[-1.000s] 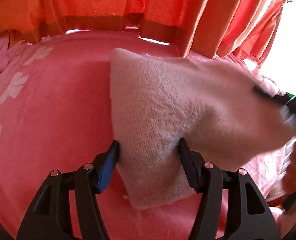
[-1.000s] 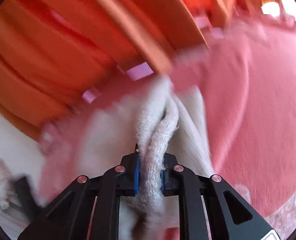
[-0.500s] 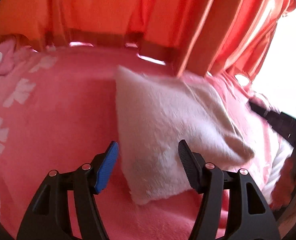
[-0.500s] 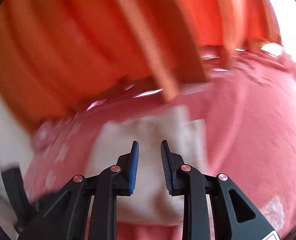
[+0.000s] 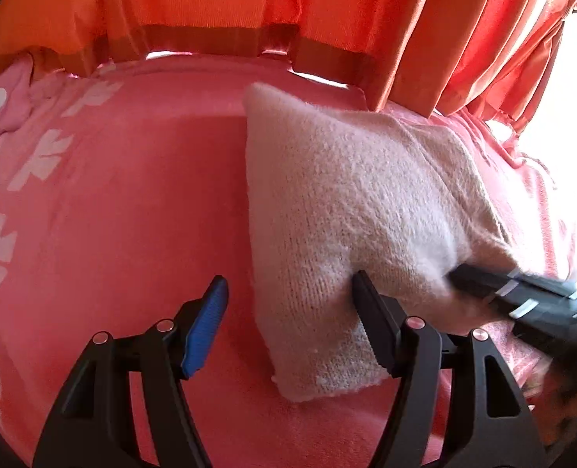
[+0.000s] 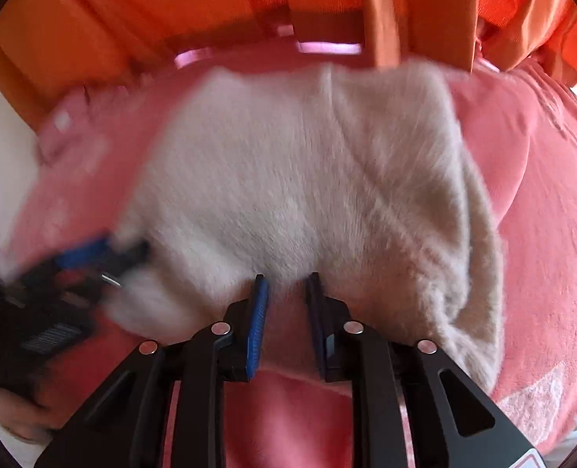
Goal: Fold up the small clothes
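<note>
A fluffy cream knit garment (image 5: 366, 195) lies folded flat on the pink blanket (image 5: 132, 214). My left gripper (image 5: 288, 277) hangs over its near left corner. Its jaws are opening: the blue pad stands clear of the cloth, and the black finger (image 5: 370, 304) lies against the knit. Blurred, my right gripper (image 5: 522, 300) lies at the garment's near right corner. In the right wrist view the garment (image 6: 308, 175) fills the middle. The right gripper (image 6: 287, 277) is open by a narrow gap at the near edge, nothing pinched. The left gripper (image 6: 93, 257) shows blurred at left.
Orange curtains (image 5: 249, 7) hang along the far edge of the bed. The blanket carries white flower prints (image 5: 43, 160) on the left. A pink cloth with a white dot (image 5: 0, 105) lies at the far left. A bright window (image 5: 573, 89) is at right.
The right gripper let go of the bunched fold it was holding up, and the garment now lies flat. The right gripper has come back down to the near edge. The left jaws have widened.
</note>
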The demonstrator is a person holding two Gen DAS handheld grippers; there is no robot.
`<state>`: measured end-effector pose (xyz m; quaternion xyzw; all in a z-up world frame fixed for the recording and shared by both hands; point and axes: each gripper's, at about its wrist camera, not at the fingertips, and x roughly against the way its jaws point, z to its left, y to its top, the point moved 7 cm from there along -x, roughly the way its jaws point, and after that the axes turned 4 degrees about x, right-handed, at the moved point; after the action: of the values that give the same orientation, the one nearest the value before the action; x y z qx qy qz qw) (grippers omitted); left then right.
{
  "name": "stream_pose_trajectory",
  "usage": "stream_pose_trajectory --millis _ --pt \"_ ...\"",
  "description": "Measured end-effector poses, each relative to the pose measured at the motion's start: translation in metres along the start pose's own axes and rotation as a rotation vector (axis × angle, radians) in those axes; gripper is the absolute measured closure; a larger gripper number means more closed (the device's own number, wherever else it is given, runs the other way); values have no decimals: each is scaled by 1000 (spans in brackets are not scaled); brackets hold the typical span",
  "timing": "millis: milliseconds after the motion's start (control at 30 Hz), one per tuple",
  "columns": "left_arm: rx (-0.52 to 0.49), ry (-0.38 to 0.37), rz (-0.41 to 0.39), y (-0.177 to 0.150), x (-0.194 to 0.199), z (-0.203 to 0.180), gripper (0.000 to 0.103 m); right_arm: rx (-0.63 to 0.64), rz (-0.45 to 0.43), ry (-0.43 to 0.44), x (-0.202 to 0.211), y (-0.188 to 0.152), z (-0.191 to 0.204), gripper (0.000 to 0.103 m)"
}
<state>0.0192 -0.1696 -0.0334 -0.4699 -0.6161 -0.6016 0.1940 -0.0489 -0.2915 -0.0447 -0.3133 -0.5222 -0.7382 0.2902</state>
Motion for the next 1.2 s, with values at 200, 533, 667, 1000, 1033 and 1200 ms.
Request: stream_pose_trajectory --millis 200,533,667,1000,1033,1200 --pt "6 -8 6 -1 -1 0 38 -182 -122 -186 3 43 -68 38" --pt "38 -57 -14 6 2 3 36 -229 -103 -93 -20 54 -72 84" --pt "39 -92 -109 19 22 4 36 -240 -296 20 30 74 -69 85" --pt "28 -42 -76 17 3 11 31 -352 -113 -1 4 40 -103 61" --pt "32 -49 -78 17 4 11 31 -348 -99 23 13 32 -94 54" --pt "11 -105 -14 5 14 6 30 -339 -13 29 23 -21 -80 42"
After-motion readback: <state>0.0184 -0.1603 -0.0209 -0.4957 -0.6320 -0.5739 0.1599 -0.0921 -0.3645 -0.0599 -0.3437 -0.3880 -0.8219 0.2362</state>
